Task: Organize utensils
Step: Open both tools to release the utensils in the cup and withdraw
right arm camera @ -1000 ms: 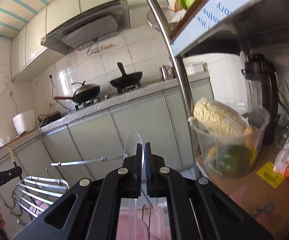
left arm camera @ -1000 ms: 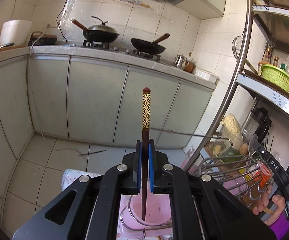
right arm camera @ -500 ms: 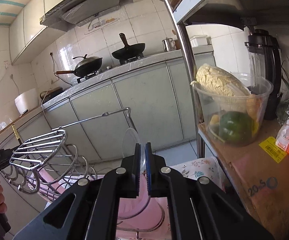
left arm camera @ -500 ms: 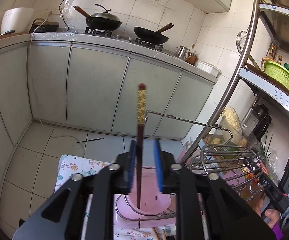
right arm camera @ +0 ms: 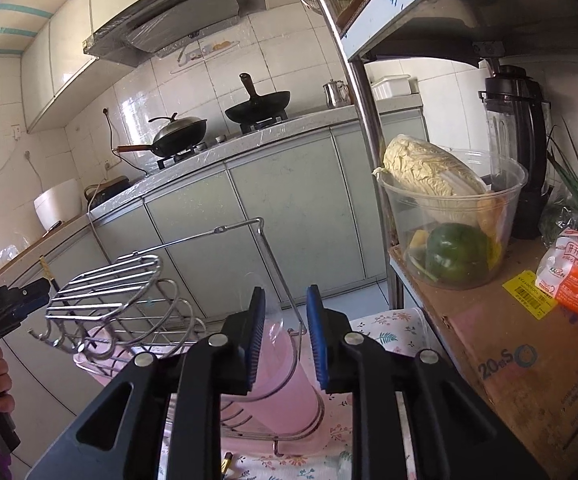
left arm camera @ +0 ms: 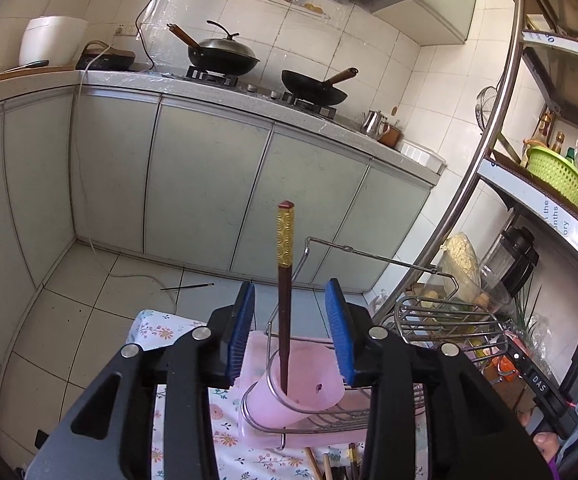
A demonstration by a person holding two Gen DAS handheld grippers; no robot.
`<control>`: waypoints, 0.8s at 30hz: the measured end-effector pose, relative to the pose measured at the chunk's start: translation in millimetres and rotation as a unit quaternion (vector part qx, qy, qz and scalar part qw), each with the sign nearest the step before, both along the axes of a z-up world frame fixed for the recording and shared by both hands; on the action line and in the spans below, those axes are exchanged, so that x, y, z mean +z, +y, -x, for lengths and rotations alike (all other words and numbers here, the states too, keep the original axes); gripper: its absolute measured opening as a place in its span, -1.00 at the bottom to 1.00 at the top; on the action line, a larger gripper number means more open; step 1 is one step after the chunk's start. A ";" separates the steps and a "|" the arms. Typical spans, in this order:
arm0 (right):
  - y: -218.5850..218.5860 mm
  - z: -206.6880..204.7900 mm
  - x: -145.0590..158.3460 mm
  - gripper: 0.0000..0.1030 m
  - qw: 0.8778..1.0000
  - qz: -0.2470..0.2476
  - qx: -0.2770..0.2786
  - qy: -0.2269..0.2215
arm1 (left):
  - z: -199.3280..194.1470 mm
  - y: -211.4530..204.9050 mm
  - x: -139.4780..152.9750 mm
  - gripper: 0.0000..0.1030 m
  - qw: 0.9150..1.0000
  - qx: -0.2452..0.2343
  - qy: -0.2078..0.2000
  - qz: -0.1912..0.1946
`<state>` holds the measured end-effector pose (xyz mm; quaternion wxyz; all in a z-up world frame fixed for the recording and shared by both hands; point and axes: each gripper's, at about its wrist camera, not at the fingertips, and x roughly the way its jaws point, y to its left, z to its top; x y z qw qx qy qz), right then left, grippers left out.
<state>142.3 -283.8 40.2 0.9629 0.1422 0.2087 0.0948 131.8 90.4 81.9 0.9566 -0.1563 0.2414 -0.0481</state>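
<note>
Tiled kitchen, floral-cloth table (left arm camera: 161, 332). Chopstick (left arm camera: 285, 280) stands in the pink cup (left arm camera: 313, 384) within the wire rack (left arm camera: 449, 320). Left gripper (left arm camera: 289, 332) fingers have just spread, clear of it; right gripper (right arm camera: 285, 334) fingers likewise, straddling a clear spoon (right arm camera: 275, 330). Advise withdrawing straight back, avoiding contact.

A floral tablecloth (left arm camera: 157, 334) covers the table; on it, a wire rack (left arm camera: 429, 320); loose chopsticks (left arm camera: 331, 466).

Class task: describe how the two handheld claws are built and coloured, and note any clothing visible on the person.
Each claw, left claw and right claw, has black angular plastic arms with round silver rivets and two flat blue ribbed pads. The right claw's black handle, seen from the left wrist, carries white lettering and a small green light. A purple sleeve shows at the wrist.
</note>
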 end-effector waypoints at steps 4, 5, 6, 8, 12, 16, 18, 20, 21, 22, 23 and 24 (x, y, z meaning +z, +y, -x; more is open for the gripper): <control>2.6 21.0 -0.2 -0.13 1.000 0.003 0.006 -0.003 | 18.7 5.1 -1.6 -0.28 1.000 0.004 0.000 0.004; 3.5 24.4 -1.0 -0.13 1.000 0.004 0.008 -0.004 | 24.5 5.6 -3.3 -0.28 1.000 0.005 0.002 0.004; 5.6 30.3 -2.6 -0.13 1.000 0.006 0.012 -0.003 | 30.2 6.0 -5.5 -0.28 1.000 0.006 0.005 0.004; 10.2 38.9 -7.2 -0.13 1.000 0.008 0.020 0.004 | 40.0 6.3 -10.8 -0.28 1.000 0.004 0.011 0.007; 20.7 50.6 -21.2 -0.13 0.999 0.017 0.036 0.025 | 55.9 2.5 -24.1 -0.28 1.000 -0.003 0.027 0.010; 30.8 59.9 -35.7 -0.13 0.998 0.032 0.046 0.041 | 66.9 -6.1 -43.6 -0.28 0.999 -0.015 0.050 0.005; 33.4 64.1 -42.3 -0.13 0.997 0.031 0.048 0.050 | 70.3 -11.2 -54.7 -0.28 0.998 -0.021 0.065 0.005; 33.9 66.9 -47.7 -0.13 0.997 0.030 0.049 0.056 | 72.7 -16.3 -65.5 -0.28 0.996 -0.029 0.080 0.006; 33.9 68.3 -49.7 -0.13 0.997 0.031 0.048 0.058 | 73.8 -19.4 -70.1 -0.28 0.996 -0.033 0.086 0.006; 33.8 69.2 -51.9 -0.13 0.996 0.033 0.047 0.061 | 75.0 -22.5 -75.1 -0.28 0.995 -0.036 0.093 0.004; 33.9 70.0 -53.8 -0.13 0.996 0.035 0.046 0.064 | 76.1 -25.4 -79.4 -0.28 0.994 -0.040 0.099 0.001; 34.2 70.6 -56.4 -0.12 0.996 0.038 0.044 0.069 | 77.6 -28.5 -83.0 -0.28 0.994 -0.043 0.103 -0.002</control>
